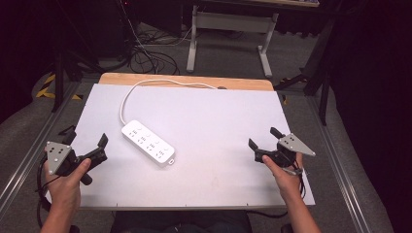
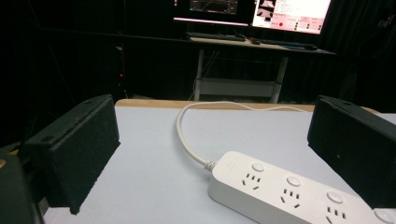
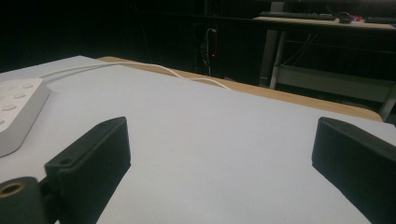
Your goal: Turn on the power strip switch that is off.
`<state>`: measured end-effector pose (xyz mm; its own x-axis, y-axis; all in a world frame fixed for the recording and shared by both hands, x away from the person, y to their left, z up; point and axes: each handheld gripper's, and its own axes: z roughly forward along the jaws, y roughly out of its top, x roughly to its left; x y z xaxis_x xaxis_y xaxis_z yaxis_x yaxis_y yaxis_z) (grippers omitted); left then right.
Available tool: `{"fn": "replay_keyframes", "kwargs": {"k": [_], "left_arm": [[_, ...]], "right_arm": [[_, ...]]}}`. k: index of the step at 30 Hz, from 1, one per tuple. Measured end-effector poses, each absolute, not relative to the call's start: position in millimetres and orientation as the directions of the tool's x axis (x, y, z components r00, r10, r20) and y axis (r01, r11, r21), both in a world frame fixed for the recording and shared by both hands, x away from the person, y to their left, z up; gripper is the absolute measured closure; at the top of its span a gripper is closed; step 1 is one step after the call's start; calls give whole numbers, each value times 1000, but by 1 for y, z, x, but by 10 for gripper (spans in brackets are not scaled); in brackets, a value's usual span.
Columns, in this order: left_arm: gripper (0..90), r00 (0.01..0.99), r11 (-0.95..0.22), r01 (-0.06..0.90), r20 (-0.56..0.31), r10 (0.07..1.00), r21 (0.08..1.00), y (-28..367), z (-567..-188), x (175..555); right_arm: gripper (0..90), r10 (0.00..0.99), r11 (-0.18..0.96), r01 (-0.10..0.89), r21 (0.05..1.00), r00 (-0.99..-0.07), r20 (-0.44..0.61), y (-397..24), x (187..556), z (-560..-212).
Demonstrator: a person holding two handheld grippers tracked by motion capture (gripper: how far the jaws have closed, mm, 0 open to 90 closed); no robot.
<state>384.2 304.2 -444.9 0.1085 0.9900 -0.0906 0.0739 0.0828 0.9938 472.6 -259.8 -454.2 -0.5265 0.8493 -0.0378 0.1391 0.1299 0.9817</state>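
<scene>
A white power strip [image 1: 148, 142] is lying diagonally left of centre on the white table [image 1: 218, 126], its cord [image 1: 127, 95] looping toward the far edge. The left gripper [image 1: 86, 138], jaws gaping, is sitting near it; the right gripper [image 1: 262, 137], likewise spread, is resting well apart.

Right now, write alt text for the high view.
A white power strip lies diagonally on a white table, its cord looping to the far edge. The left claw and right claw, each hand-held and open, rest near the table's sides.
</scene>
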Motion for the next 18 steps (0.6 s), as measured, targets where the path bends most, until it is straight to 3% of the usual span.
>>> {"fn": "replay_keyframes", "kwargs": {"k": [18], "left_arm": [[58, 100, 63, 72, -70, 993, 995, 302, -445, 387]], "right_arm": [[53, 855, 122, 136, 983, -517, -35, -262, 471, -454]]}}
